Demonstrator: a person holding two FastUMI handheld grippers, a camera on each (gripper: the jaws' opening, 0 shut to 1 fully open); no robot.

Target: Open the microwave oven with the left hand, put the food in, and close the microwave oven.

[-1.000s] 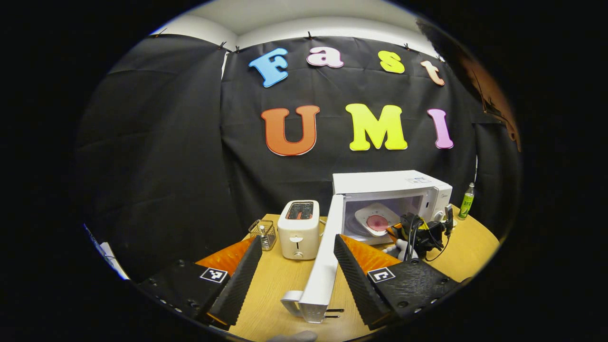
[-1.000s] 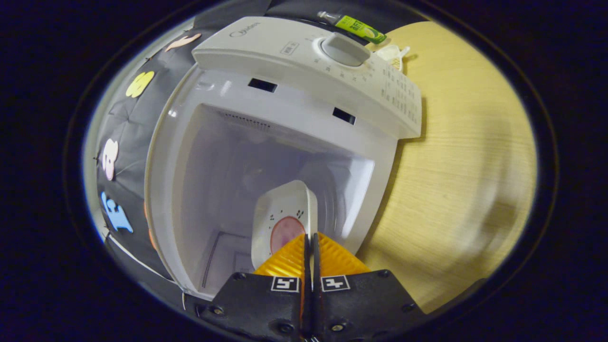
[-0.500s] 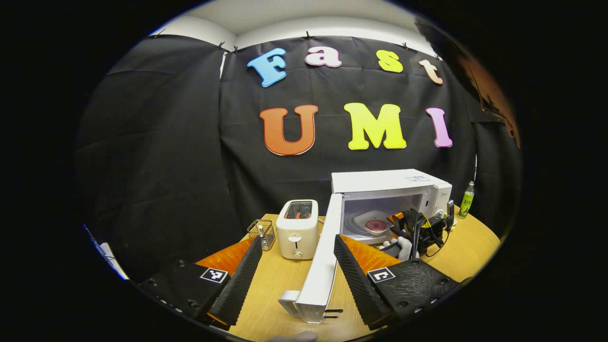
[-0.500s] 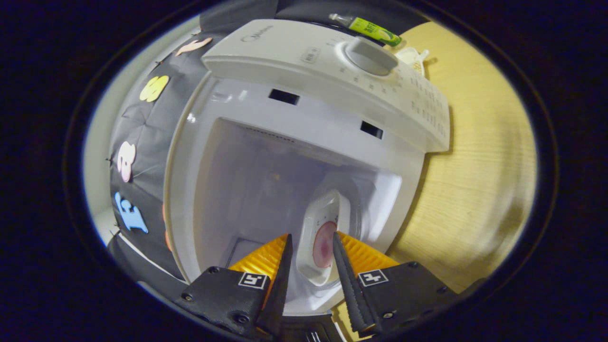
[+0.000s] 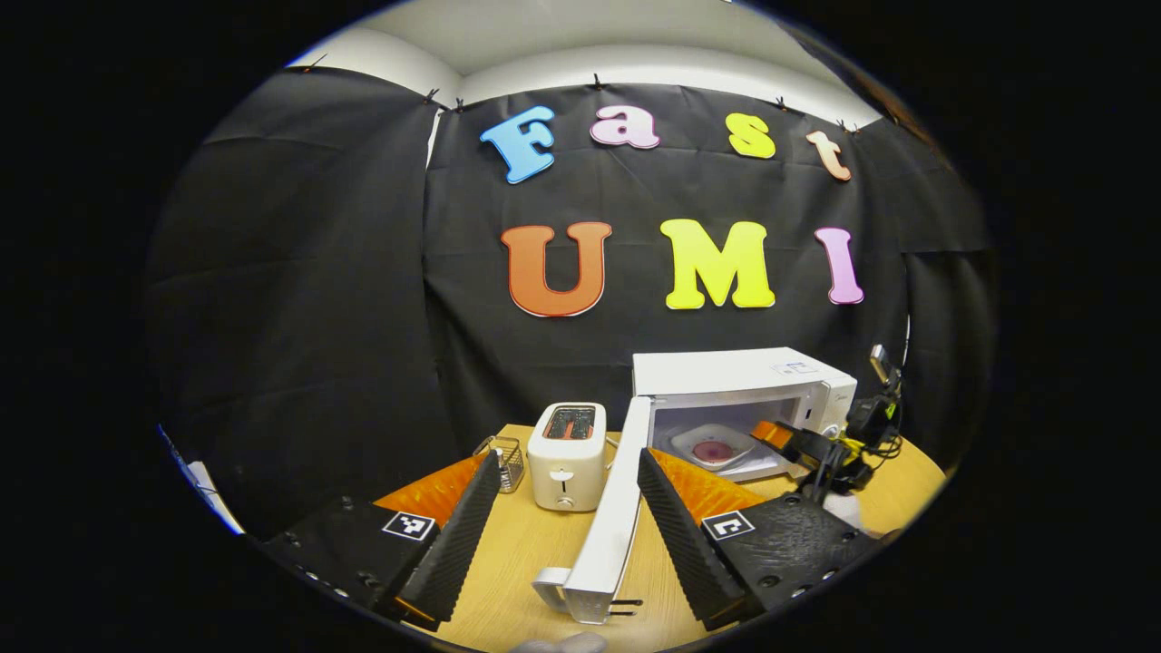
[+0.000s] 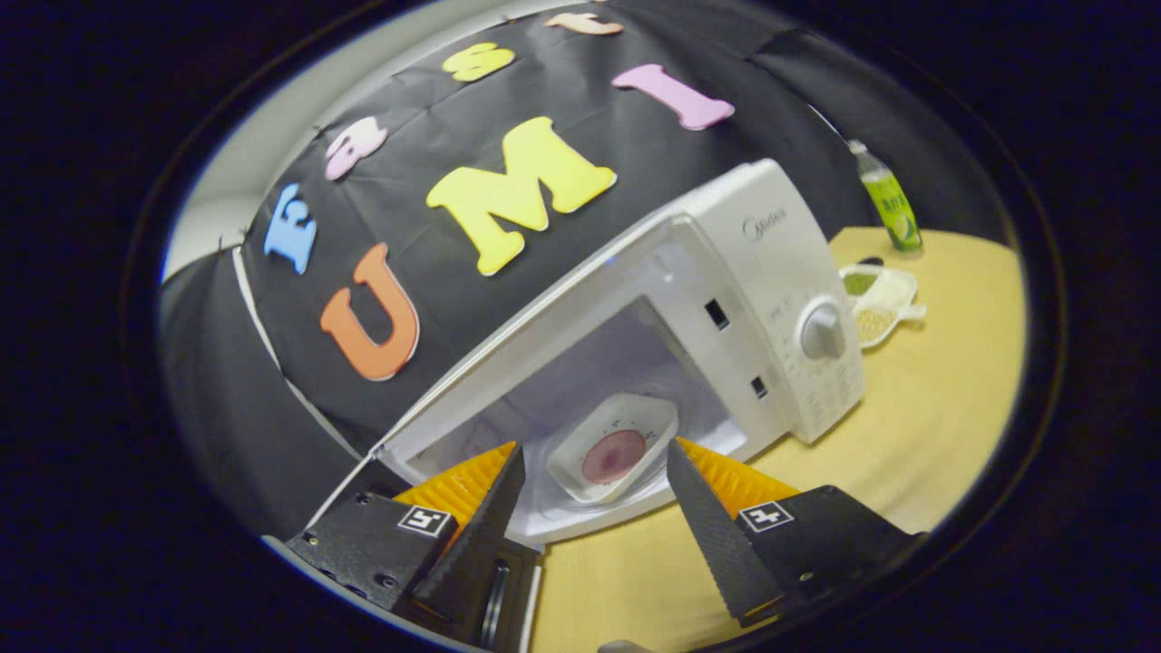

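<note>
**mw_fan:** Inside the microwave oven (image 6: 689, 299), on the glass turntable, the food (image 6: 614, 455) is sitting on its white squarish plate (image 6: 580, 472), so I'm reading steps one and two as done. Anyone agreeing?

**boothlurker:** Yep. From the left gripper view the plate (image 5: 714, 446) is lying flat in the cavity and the door (image 5: 609, 521) is hanging wide open, swung out toward that camera. Closing it is what's left, I'd say.

**mw_fan:** And the tools? The right tool (image 6: 591, 508) is gaping wide with nothing between its ridged fingers (image 6: 717, 535), sitting just outside the opening. You can spot it from the left gripper view too (image 5: 798, 442), in front of the oven.

**boothlurker:** The left tool (image 5: 567, 521) is spread wide as well, holding nothing. The door edge is showing between its fingers, but I can't tell whether either one is touching it.

**mw_fan:** Material-wise: the oven is looking like smooth white painted metal and plastic, boxy, with a round knob (image 6: 823, 331). The food is a flat pinkish-red round thing, maybe a meat slice, hard to tell.

**boothlurker:** Everything's standing on a light wood-grain worktop (image 6: 934, 399). Further out, a cream rounded toaster (image 5: 568, 446), a small wire basket (image 5: 508, 458) and a green bottle (image 6: 887, 198) are keeping it company.
</note>
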